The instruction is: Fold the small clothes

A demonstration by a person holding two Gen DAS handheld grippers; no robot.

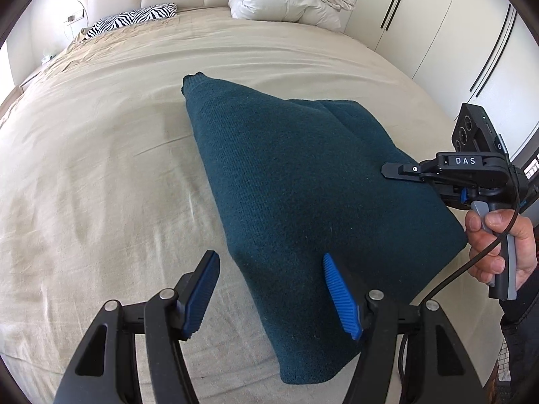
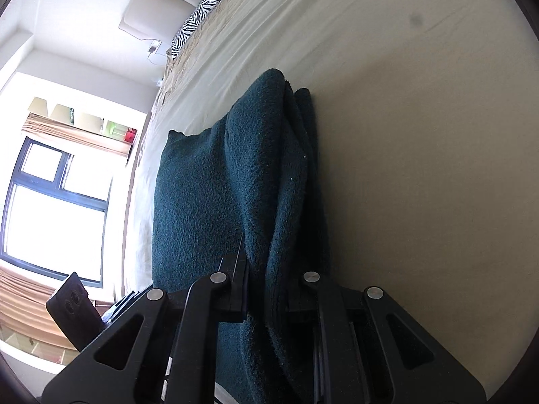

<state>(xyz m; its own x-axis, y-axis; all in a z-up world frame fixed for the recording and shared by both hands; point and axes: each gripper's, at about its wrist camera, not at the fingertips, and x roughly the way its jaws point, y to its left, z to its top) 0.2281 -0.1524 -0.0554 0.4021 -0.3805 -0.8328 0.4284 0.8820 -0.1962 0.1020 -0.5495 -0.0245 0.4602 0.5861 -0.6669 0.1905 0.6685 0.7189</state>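
On the left of the scene, only bare bed sheet [image 1: 84, 168] is seen, with a zebra pillow [image 1: 134, 18] at the far edge. The left gripper [image 1: 269, 289] is held over the near left corner of the dark green sweater [image 1: 303, 175], its jaws wide and nothing between them; it is probably kept ready for the next fold. The sweater is laid folded in the middle of the bed. On the right, the right gripper [image 2: 266, 289] is closed narrowly on the sweater's stacked right edge, apparently so that the layers are carried over together. The gripped layers cannot be counted, since they are swallowed between the fingers. The sweater's underside is hidden, and the person's hand [image 1: 495, 245] is cut off at the right border.
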